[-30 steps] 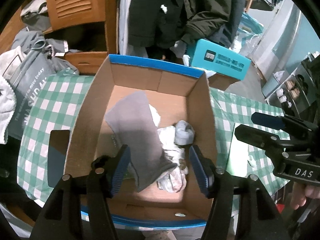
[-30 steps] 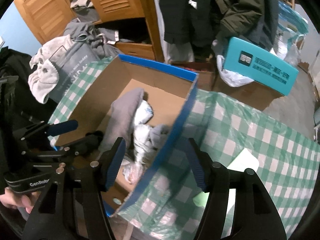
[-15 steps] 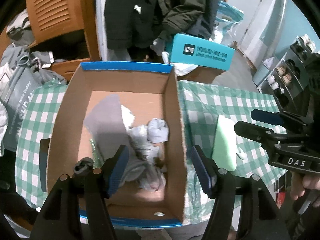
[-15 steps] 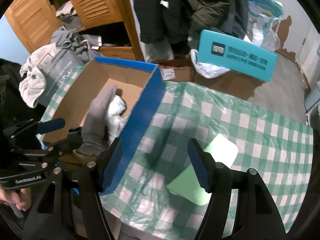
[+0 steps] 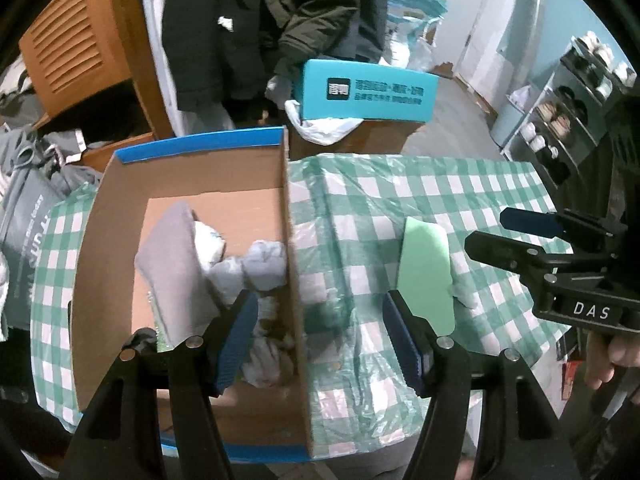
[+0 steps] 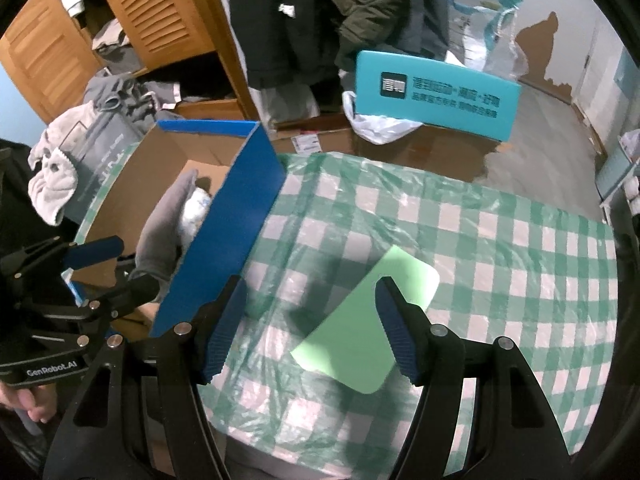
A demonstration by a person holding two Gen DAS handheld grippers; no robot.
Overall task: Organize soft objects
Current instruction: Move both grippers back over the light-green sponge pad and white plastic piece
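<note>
Here the left gripper (image 5: 320, 340), marked "GenRobot.AI", and right gripper (image 6: 310, 330), marked "DAS", both gape empty. The green pad (image 6: 366, 320) lies between the right one's fingers; left of them, the cardboard box (image 6: 240, 220) holds a grey cloth (image 5: 176, 260).

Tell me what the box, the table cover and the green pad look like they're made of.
Box: corrugated cardboard, matte brown inside, blue outside. Table cover: checked cloth, seemingly under clear glossy plastic film, given its wrinkles and sheen. Green pad: flat, matte, round-cornered; possibly foam or sponge.
</note>
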